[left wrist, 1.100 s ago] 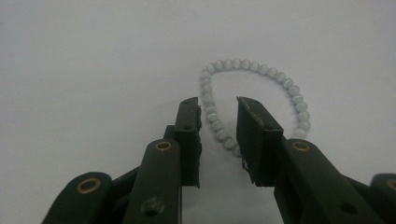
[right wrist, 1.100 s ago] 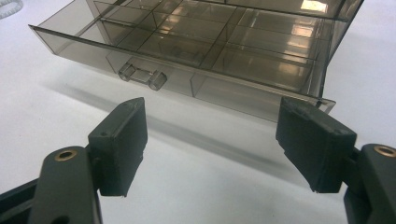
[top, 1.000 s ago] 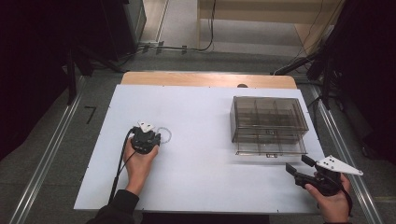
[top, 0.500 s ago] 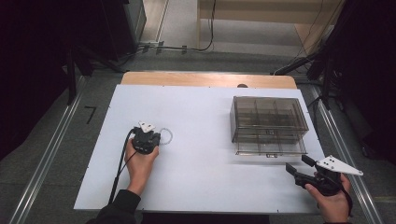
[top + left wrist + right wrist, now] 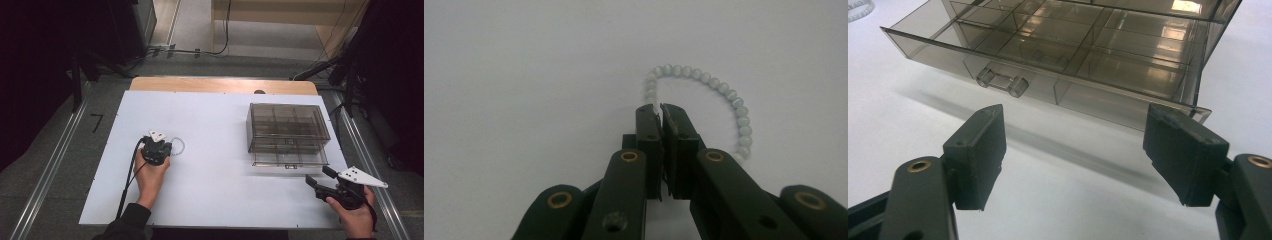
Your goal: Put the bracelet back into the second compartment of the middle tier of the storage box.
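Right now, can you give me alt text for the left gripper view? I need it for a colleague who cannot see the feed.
The left gripper has its two black jaws shut on a bracelet of pale beads, pinching the strand at its near left side. The rest of the loop curves away to the right on the plain white table.

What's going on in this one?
A person works at a white table with a gripper in each hand. The left gripper is shut on a pale bead bracelet lying on the table. The right gripper is open and holds nothing, facing a smoky plastic box whose bottom drawer is pulled partly out. The drawer compartments in sight look empty.
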A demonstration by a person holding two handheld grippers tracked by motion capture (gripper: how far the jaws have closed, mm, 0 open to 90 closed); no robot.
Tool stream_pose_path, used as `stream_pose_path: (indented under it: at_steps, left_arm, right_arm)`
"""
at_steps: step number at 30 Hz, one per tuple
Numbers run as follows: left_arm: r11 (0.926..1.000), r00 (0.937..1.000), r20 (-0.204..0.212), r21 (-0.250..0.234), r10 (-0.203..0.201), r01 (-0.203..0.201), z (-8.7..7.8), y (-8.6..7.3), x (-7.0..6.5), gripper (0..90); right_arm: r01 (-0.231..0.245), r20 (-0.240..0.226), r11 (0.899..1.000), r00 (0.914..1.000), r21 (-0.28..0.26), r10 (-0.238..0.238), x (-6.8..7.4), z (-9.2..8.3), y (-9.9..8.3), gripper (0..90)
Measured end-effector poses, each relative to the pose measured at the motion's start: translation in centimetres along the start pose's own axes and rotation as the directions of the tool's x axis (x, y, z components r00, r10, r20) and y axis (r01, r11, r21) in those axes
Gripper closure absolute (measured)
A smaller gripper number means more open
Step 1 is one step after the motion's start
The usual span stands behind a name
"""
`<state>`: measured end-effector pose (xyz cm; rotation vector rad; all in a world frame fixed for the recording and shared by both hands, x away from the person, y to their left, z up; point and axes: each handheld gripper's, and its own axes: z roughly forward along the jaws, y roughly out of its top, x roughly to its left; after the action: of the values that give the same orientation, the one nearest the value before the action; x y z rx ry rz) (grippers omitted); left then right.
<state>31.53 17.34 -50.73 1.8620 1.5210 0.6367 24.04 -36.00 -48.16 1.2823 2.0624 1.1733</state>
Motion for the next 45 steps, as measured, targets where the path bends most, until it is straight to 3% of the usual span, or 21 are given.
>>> stream_pose_path:
  at_steps: [7,12,26,38,45]
  left_arm:
    - [1.0000,1.0000,0.003,-0.002,-0.003,0.003,-0.1,0.0,0.1,87.7]
    - [0.9997,0.9992,0.032,0.006,-0.026,0.025,-0.2,0.0,0.3,87.8]
    - [0.9971,0.9937,0.104,-0.059,-0.042,0.048,-2.2,0.6,-0.6,87.8]
    - [0.9930,0.9884,0.151,-0.118,0.019,-0.002,-4.3,1.4,-2.9,87.8]
    - [0.9908,0.9831,0.177,-0.133,0.047,-0.024,-4.9,1.7,-4.0,87.8]
  right_arm:
    - [0.002,-0.001,1.000,1.0000,0.002,-0.002,0.0,0.1,0.0,23.4]
    - [-0.001,-0.001,1.000,1.0000,0.003,0.001,0.0,0.1,-0.1,23.4]
    - [0.003,-0.002,1.000,1.0000,-0.012,-0.003,0.5,0.0,0.2,23.4]
    - [0.020,-0.025,0.999,0.9995,-0.048,-0.022,2.1,0.2,1.1,23.9]
    - [0.058,-0.040,0.997,0.9974,-0.058,-0.061,3.5,0.7,2.0,24.3]
